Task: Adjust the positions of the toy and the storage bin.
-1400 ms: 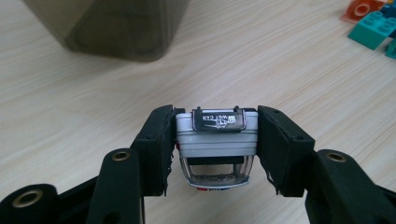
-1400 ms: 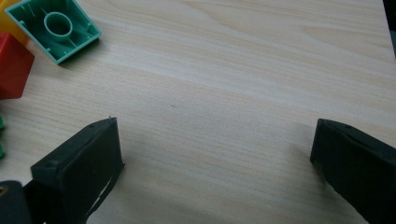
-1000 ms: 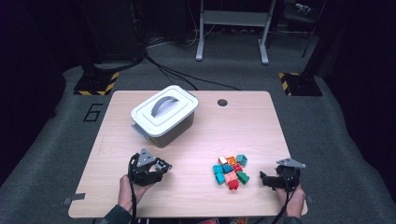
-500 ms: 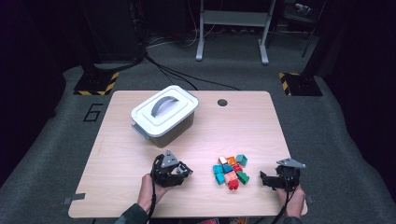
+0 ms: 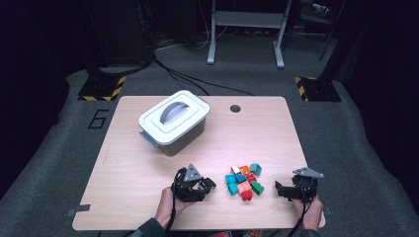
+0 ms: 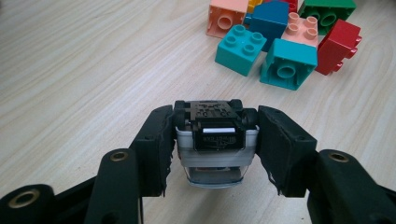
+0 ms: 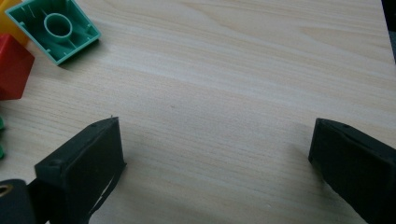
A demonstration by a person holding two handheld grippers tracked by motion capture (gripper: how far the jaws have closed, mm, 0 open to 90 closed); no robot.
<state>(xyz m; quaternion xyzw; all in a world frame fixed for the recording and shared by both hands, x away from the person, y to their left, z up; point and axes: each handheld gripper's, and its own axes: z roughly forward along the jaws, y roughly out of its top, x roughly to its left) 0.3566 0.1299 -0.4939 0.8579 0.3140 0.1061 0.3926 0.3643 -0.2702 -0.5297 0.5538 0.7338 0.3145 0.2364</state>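
A small toy car [image 6: 212,140], white with a black underside, lies upside down between the jaws of my left gripper [image 6: 215,123]. Both pads touch its wheels, and the jaws have just been opening a little. In the high view the left gripper [image 5: 210,183] is low over the table's front, just left of a pile of coloured bricks [image 5: 243,180]. The same bricks [image 6: 280,37] lie beyond the car. My right gripper [image 5: 279,190] rests right of the pile. Its jaws stand wide apart over bare wood with nothing between them [image 7: 217,140].
A grey box with a white handled lid [image 5: 173,121] stands at the back left of the wooden table [image 5: 123,173]. A green brick [image 7: 53,25] and a red brick [image 7: 11,65] lie near the right gripper's left jaw. A round hole [image 5: 235,108] sits near the far edge.
My left hand has moved right along the table's front, toward the brick pile, and a little lower. The right hand has stayed put.
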